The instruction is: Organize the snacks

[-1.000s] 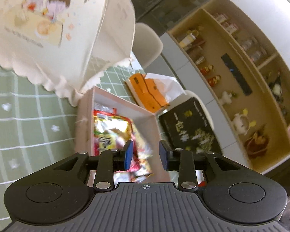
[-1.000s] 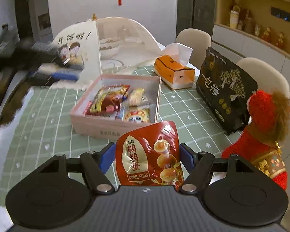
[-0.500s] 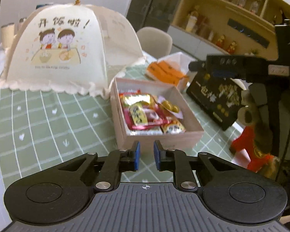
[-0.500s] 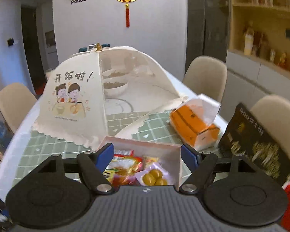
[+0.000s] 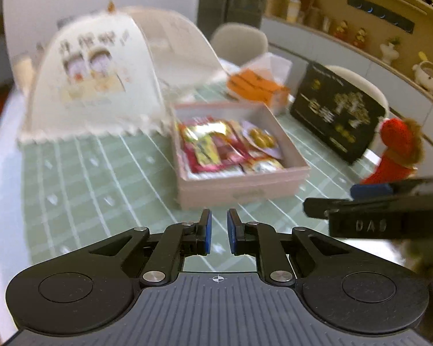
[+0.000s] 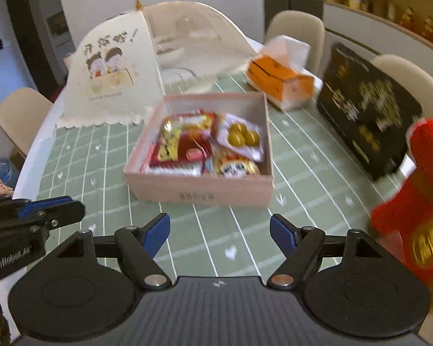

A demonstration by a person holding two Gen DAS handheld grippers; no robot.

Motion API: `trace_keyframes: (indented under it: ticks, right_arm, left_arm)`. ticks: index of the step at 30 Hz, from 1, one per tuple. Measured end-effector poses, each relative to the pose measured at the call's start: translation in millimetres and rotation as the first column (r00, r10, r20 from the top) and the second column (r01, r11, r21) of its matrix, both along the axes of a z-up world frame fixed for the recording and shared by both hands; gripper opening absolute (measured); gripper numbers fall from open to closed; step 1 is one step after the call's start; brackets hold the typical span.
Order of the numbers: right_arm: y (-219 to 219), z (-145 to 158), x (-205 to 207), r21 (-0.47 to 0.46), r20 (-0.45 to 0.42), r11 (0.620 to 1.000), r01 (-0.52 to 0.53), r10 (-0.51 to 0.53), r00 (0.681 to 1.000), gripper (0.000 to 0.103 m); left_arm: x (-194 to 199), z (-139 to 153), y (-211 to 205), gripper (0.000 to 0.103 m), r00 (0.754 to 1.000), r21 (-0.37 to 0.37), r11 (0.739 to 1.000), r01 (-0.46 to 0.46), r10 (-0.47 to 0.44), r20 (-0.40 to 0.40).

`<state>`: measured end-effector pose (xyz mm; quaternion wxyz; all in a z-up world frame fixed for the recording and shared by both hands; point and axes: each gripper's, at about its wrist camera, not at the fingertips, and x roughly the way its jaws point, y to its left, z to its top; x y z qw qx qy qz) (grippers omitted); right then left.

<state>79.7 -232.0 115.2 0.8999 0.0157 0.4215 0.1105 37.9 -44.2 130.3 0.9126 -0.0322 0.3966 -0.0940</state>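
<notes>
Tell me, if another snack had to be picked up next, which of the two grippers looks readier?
Probably the right gripper: its jaws stand wide open and empty, facing the pink box of snacks. The left gripper is empty too, but its jaws are nearly closed, so it would have to open first.

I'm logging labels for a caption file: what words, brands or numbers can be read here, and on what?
"DAS": right gripper, on its side as the left wrist view shows it.
"GenRobot.AI", partly blurred: left gripper, on its body in the right wrist view.
Food cover: Chinese characters, too blurred to read.
Black bag: gold characters, blurred.
Pink box: front print unreadable.
Snack packets: unreadable.
</notes>
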Motion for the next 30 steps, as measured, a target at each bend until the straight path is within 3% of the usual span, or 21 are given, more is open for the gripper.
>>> trace_keyframes:
  ticks: [2,6,12,30]
  right_arm:
    - [-4,-1,-6,0.018,-0.022,0.999,0.031,-0.031,0.999,0.077]
    - [-6,-2,-15,0.020,-0.051,0.999,0.043,-0.042,0.998,0.077]
    - [-3,-4,-13,0.035,-0.071,0.999,0.030,-0.027,0.997,0.077]
    - [4,-4,-13,0.021,-0.076,1.000,0.007,-0.006,0.997,0.077]
  left_arm:
    - [1,-3,-3,0.016,0.999,-0.021,1.000,0.012,-0.013,-0.032]
    - [-2,-6,-12,0.016,0.999,0.016,1.000,0.019,-0.019,-0.036]
    - [-4,-6,-17,0.016,0.999,0.007,1.000,0.029,-0.029,-0.041]
    - [-5,-5,-14,0.015,0.999,-0.003,1.000,0.027,-0.027,-0.044]
